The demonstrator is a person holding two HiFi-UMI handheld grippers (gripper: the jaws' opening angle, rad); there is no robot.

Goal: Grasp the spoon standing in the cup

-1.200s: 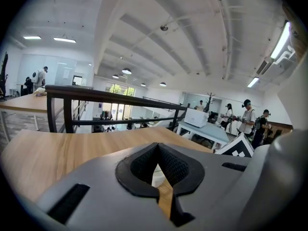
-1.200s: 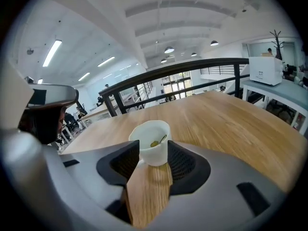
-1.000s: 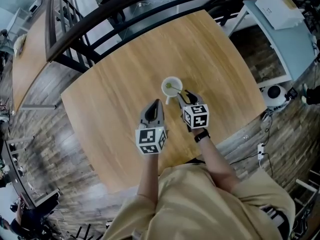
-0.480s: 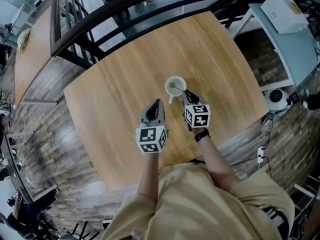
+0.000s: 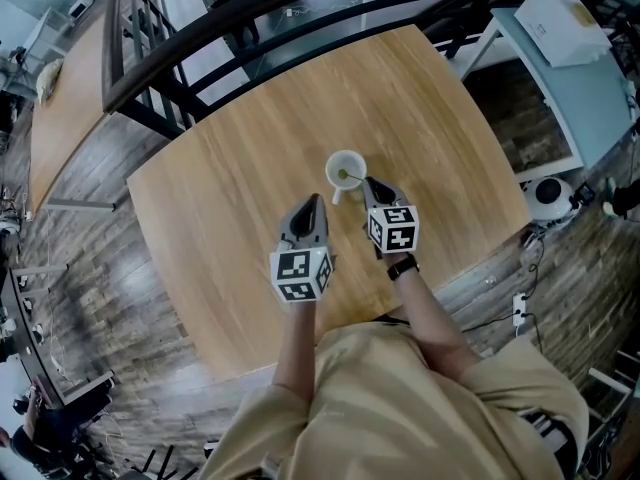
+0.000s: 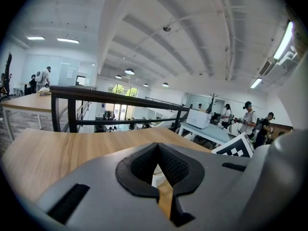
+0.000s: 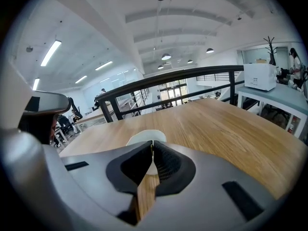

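A white cup (image 5: 334, 166) stands near the middle of the round wooden table (image 5: 220, 198), with a spoon (image 5: 349, 177) leaning in it toward me. My right gripper (image 5: 365, 182) sits at the cup's near right rim. Its jaws have just been closing, and they are now shut on the spoon's handle. In the right gripper view the thin pale handle (image 7: 152, 150) shows between the meeting pads, with the cup (image 7: 144, 137) just behind. My left gripper (image 5: 316, 201) hovers to the cup's near left, shut and empty. Through its jaws a bit of the cup (image 6: 157, 176) shows.
A black railing (image 5: 200, 38) runs along the table's far side. A pale desk (image 5: 560, 78) carrying a white box (image 5: 560, 13) stands at the right, with a cable strip (image 5: 522, 303) on the floor. Another wooden table (image 5: 60, 118) is at the left. People stand far off.
The right gripper's jaws, open around the spoon handle a second ago, have closed onto it. Both hands stay in place and the cup has not moved.
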